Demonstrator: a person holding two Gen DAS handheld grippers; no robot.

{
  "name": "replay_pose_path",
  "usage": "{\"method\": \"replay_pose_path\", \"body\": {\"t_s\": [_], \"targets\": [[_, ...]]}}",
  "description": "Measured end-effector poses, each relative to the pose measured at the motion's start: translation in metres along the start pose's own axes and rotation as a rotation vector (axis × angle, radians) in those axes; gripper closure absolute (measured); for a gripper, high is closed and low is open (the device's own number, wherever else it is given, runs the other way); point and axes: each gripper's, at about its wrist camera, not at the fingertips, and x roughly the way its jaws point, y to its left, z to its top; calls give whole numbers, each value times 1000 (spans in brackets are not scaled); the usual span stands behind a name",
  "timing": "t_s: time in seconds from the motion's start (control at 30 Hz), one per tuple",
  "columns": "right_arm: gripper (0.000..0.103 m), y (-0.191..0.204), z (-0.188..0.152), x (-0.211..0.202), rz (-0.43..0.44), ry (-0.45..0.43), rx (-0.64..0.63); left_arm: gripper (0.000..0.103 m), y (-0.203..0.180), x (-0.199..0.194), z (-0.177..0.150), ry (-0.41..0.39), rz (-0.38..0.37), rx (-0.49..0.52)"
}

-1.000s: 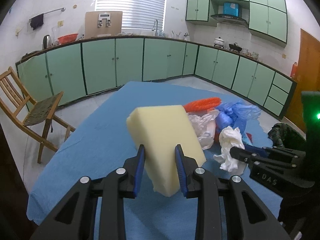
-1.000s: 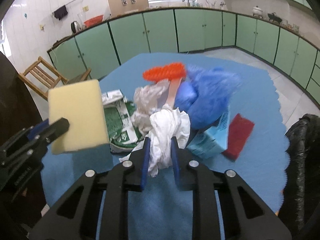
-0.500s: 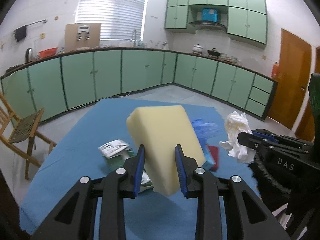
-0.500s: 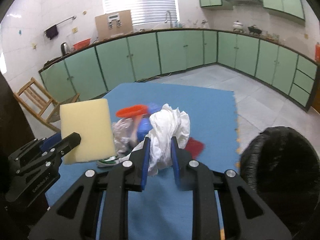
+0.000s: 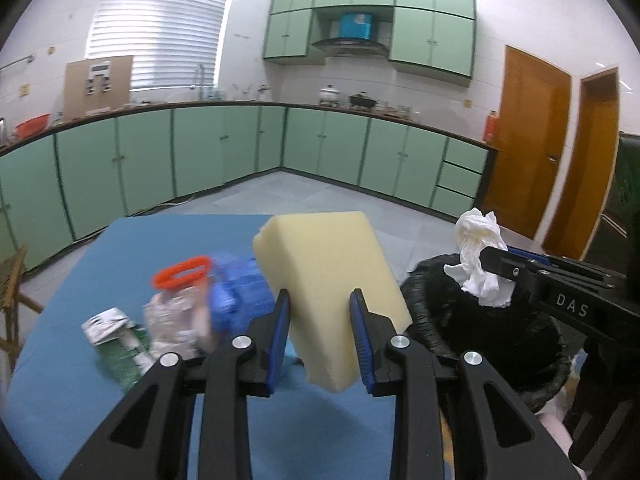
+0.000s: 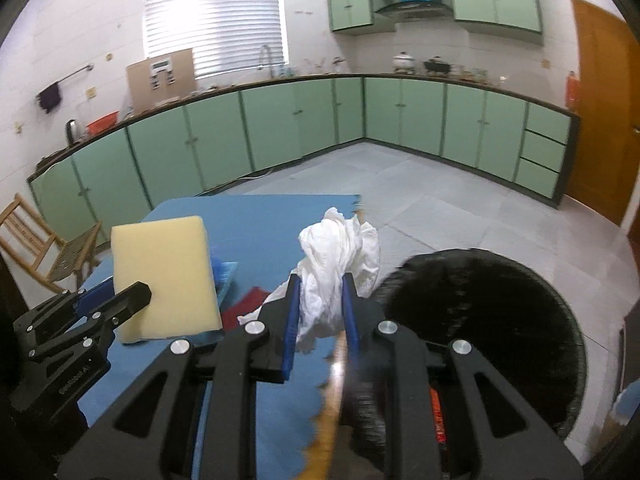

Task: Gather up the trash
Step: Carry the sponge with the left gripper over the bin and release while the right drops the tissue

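Note:
My left gripper [image 5: 320, 304] is shut on a pale yellow foam block [image 5: 326, 276], held above the blue-covered table [image 5: 120, 248]. The same foam block [image 6: 164, 276] shows at the left of the right wrist view. My right gripper [image 6: 320, 292] is shut on a crumpled white tissue [image 6: 340, 260], beside the open mouth of a black trash bag [image 6: 480, 320]. In the left wrist view the tissue [image 5: 482, 264] hangs over that trash bag [image 5: 500, 320]. More trash lies on the table: an orange-handled item [image 5: 182, 278], blue plastic [image 5: 236, 280] and a green-white packet [image 5: 116, 340].
Green cabinets [image 5: 240, 152] run along the far walls. A wooden chair [image 6: 40, 248] stands left of the table. An orange door [image 5: 528, 140] is at the right. Grey tiled floor [image 6: 440, 208] lies beyond the table. A red flat item [image 6: 248, 304] lies by the table's edge.
Both grippers swung right and rose with their loads, from over the trash pile toward the black bag. The bag now fills the right side of both views. Grips are unchanged.

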Motion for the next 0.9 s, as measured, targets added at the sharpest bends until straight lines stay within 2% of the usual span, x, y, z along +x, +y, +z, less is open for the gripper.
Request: {"method": "replay_pose_path", "body": {"t_s": [0.23,0.47,0.67,0.9], "targets": [[84,-52,-5,-8,-92,-16,43,73,-49,27,11,10,-99,50],[84,-107,-17,-10,-178,5,105,73,-95,58,12,51,-190,90],[83,-140,-31,-7,-233,30,136,73,-125,78,4,87,-229,125],[83,-164,-46,1,-258,54,177,73,-153,98,-6,125,-254,165]]}}
